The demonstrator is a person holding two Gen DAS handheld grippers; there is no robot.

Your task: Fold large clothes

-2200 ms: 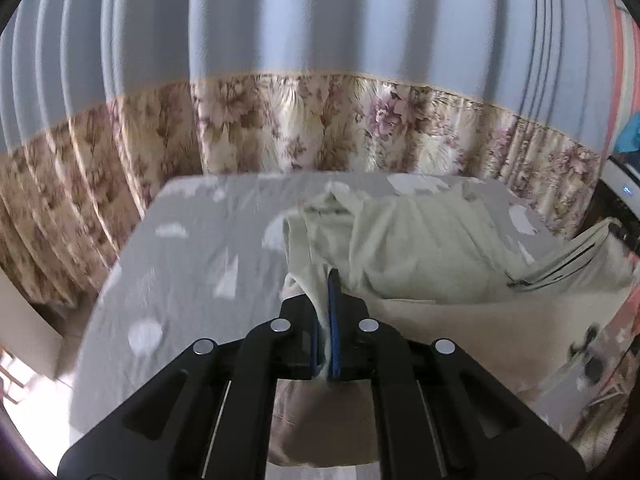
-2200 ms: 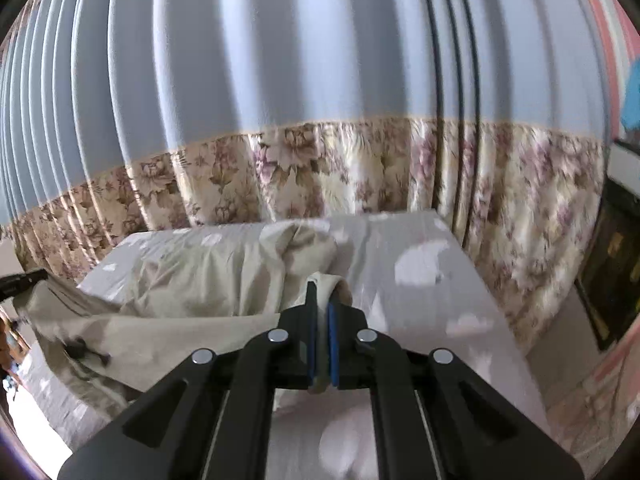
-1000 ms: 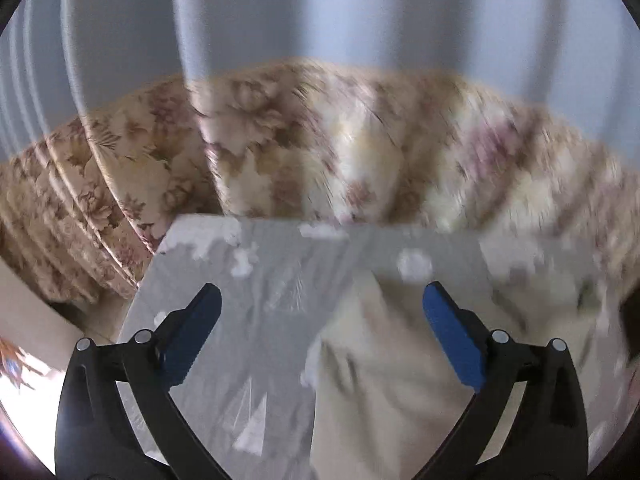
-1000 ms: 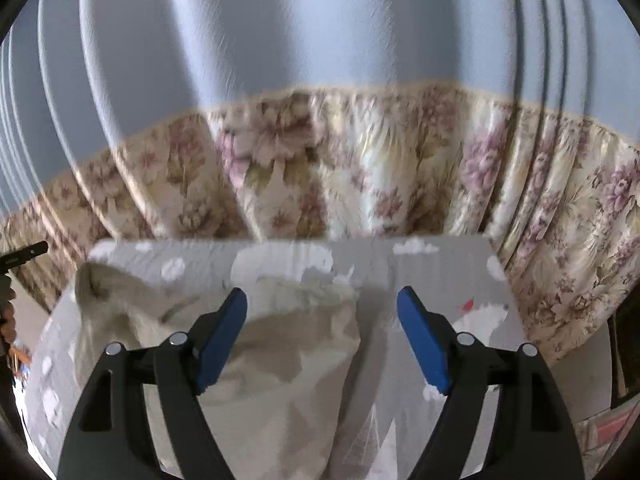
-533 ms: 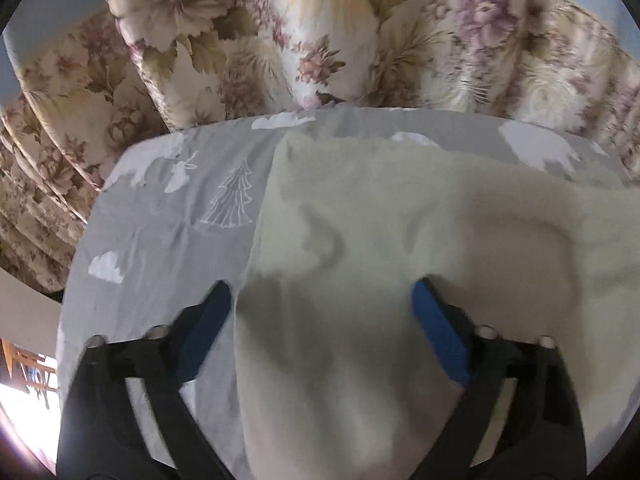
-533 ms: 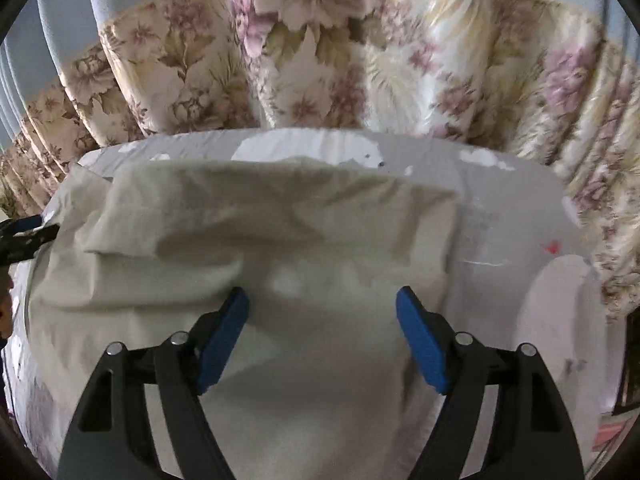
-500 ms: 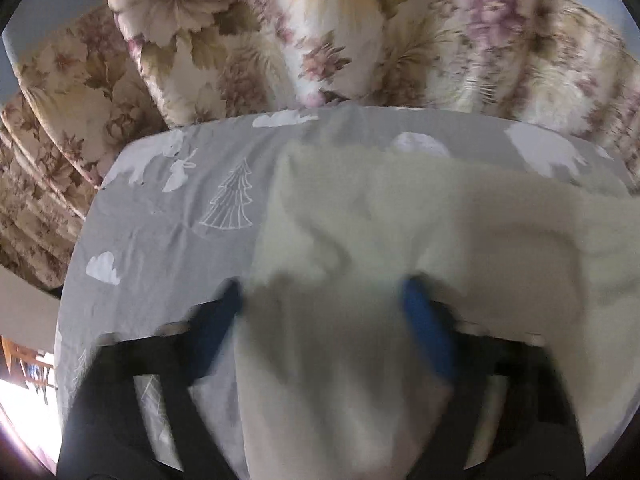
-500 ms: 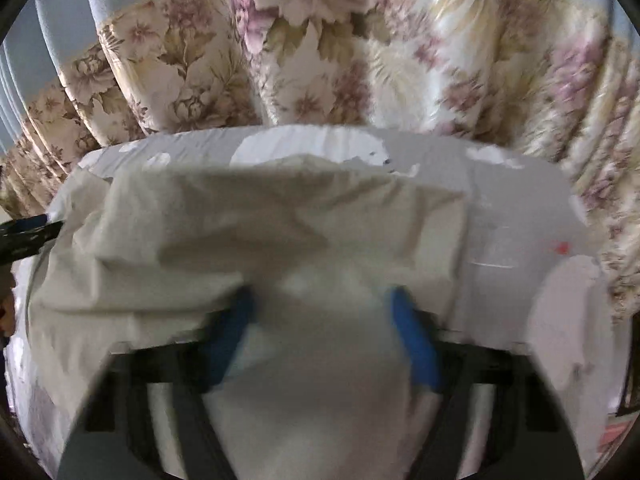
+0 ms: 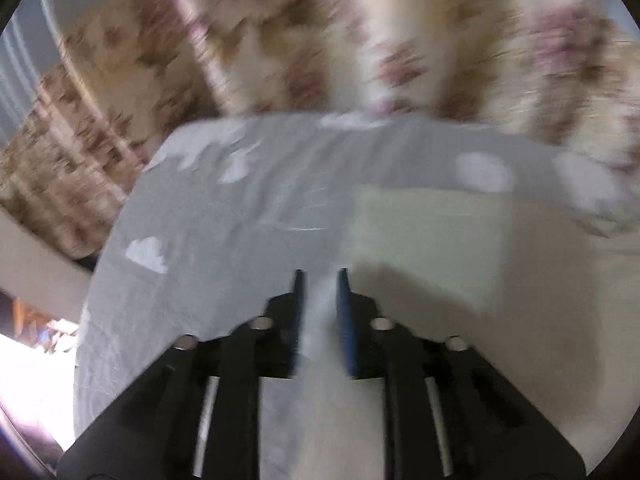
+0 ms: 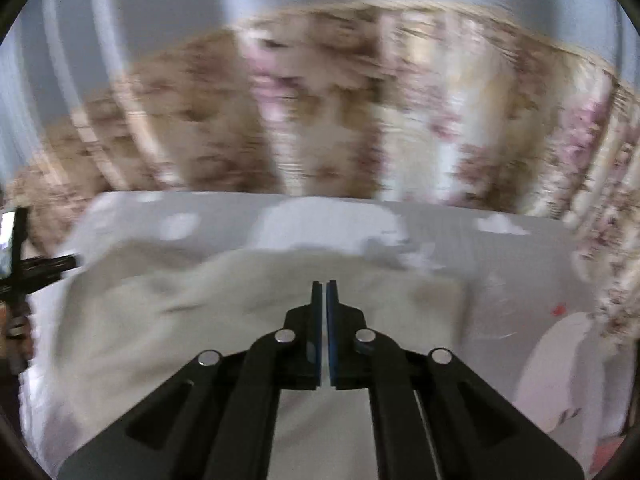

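The left hand-held gripper [image 9: 320,276] is closing on a pale fold of the garment [image 9: 460,280]. The right hand-held gripper [image 10: 324,286] is pinched tight; any cloth between is unclear. The garment lies on the bed [image 9: 224,248].

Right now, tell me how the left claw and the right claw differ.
The left claw is closing, with a gap between its blue pads and pale cloth bunched in it; the right claw is shut, pads nearly meeting. The left claw sits at the cream garment's edge, over the grey sheet; the right claw sits over the garment's middle. Both point down at it.
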